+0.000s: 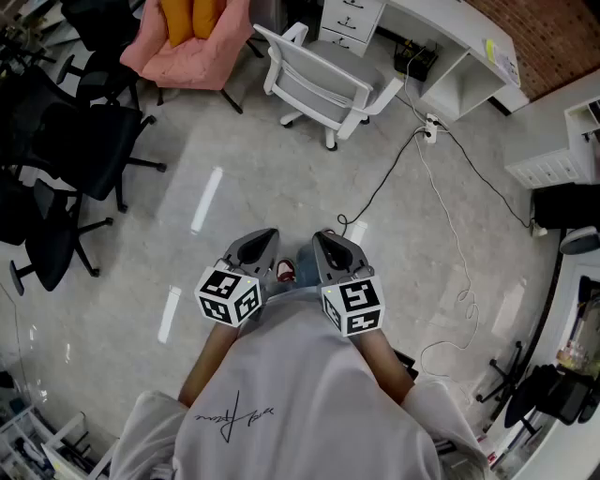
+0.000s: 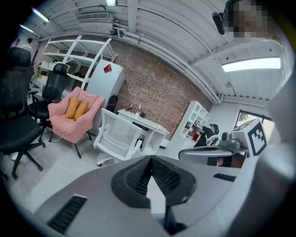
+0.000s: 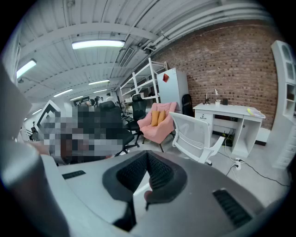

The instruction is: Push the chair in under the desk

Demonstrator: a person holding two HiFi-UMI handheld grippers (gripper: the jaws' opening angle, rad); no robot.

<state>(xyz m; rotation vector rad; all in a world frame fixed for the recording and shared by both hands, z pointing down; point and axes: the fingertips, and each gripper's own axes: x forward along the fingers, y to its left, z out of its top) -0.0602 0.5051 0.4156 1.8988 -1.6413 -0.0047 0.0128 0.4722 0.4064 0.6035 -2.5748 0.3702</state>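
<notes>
Grippers, 2: left gripper (image 1: 258, 246), right gripper (image 1: 333, 246), side by side near body; jaws of both closed tight, nothing between.
White chair (image 1: 323, 84), 1: ahead on floor, clear of desk, not under it.
Pink armchair (image 1: 192, 52), 1, left of chair; orange cushions (image 1: 192, 17), 2, on it.
White desk (image 1: 450, 33), 1, beyond chair.

A pink armchair (image 1: 202, 54) holding orange cushions (image 1: 190, 17) stood beside black office chairs (image 1: 80, 150). A black cable (image 1: 384, 183) trailed across the grey floor (image 1: 281, 187), and a brick wall (image 3: 222, 60) rose behind.
</notes>
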